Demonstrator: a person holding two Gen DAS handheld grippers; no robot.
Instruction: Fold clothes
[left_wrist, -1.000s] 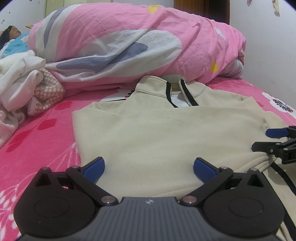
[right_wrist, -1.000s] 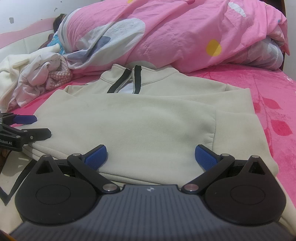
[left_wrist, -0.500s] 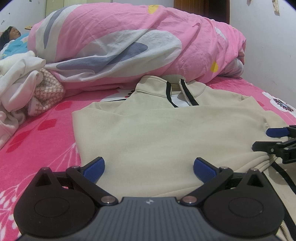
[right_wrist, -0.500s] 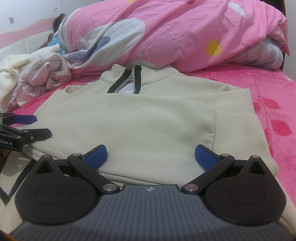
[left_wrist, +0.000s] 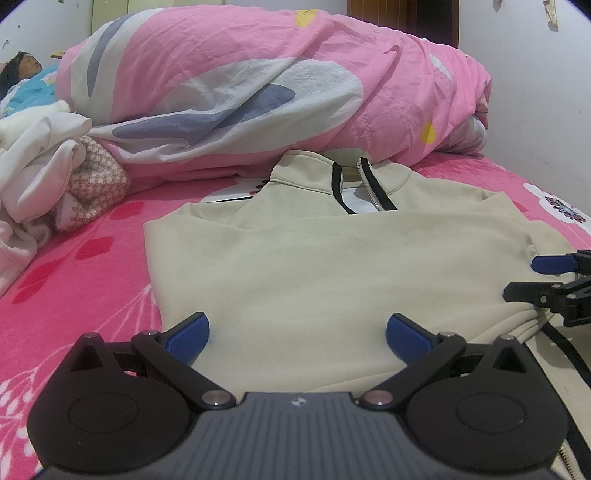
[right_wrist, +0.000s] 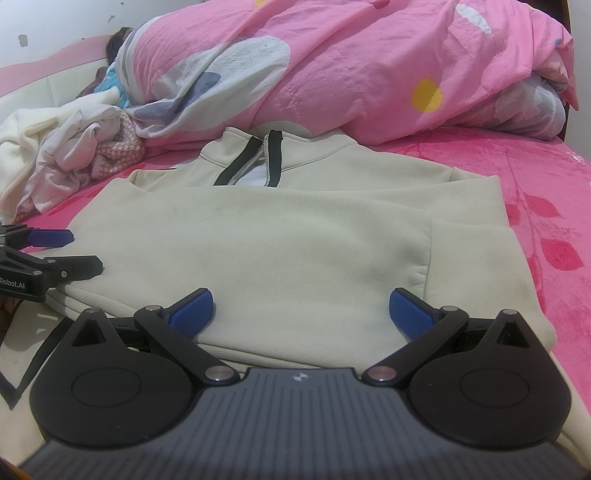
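A beige zip-collar sweatshirt (left_wrist: 332, 266) lies flat on the pink bed, folded inward with a sleeve laid across its front; it also shows in the right wrist view (right_wrist: 288, 240). My left gripper (left_wrist: 297, 330) is open and empty, low over the sweatshirt's near left part. My right gripper (right_wrist: 301, 312) is open and empty over the near right part. Each gripper shows at the edge of the other's view: the right one (left_wrist: 546, 277) and the left one (right_wrist: 55, 254), both with jaws apart.
A big pink quilt (left_wrist: 277, 92) is heaped behind the sweatshirt. A pile of white and pink clothes (left_wrist: 48, 177) lies at the left. A person (left_wrist: 22, 70) lies at the far left. A white wall (left_wrist: 535, 92) stands to the right. Pink bedsheet (left_wrist: 74, 280) surrounds the sweatshirt.
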